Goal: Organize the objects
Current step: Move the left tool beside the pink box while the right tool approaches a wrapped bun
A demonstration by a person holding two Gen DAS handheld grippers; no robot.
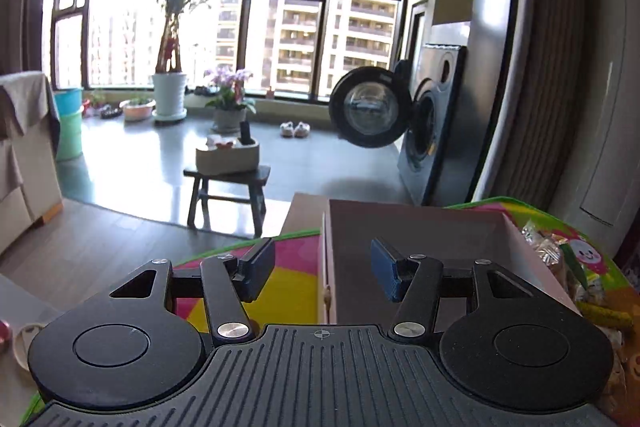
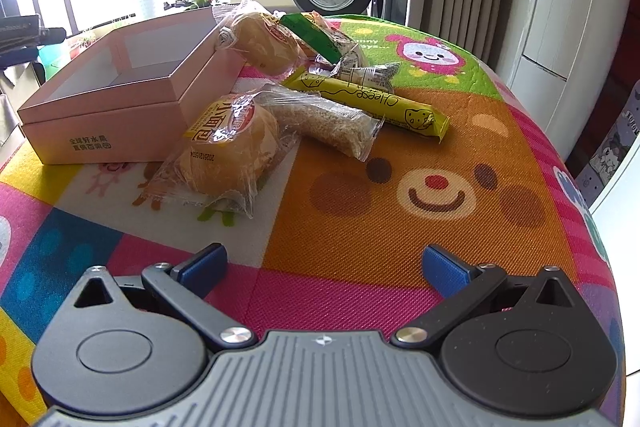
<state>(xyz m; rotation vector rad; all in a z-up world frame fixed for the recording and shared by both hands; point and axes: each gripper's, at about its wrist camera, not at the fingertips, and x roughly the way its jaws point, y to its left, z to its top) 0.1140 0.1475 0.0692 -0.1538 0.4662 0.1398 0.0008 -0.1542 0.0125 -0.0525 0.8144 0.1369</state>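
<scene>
An open pink cardboard box [image 2: 108,115] stands on the colourful cartoon mat [image 2: 400,227], its inside bare. To its right lie wrapped snacks: a bread bun [image 2: 232,151] at the box's near corner, a second bun [image 2: 260,39] leaning on the far corner, a sesame bar [image 2: 328,123], a yellow Cheese stick [image 2: 372,99] and a green packet [image 2: 308,35]. My right gripper [image 2: 324,265] hovers open over the mat, short of the snacks. My left gripper [image 1: 322,271] is open at the pink box's [image 1: 416,227] near left corner, holding nothing. Snack wrappers [image 1: 556,255] show at the right.
Beyond the mat are a dark wooden stool [image 1: 228,195] carrying a beige basket, potted plants by the window, and a washing machine [image 1: 428,123] with its round door swung open. A white cabinet [image 2: 560,27] and curtain stand close on the right.
</scene>
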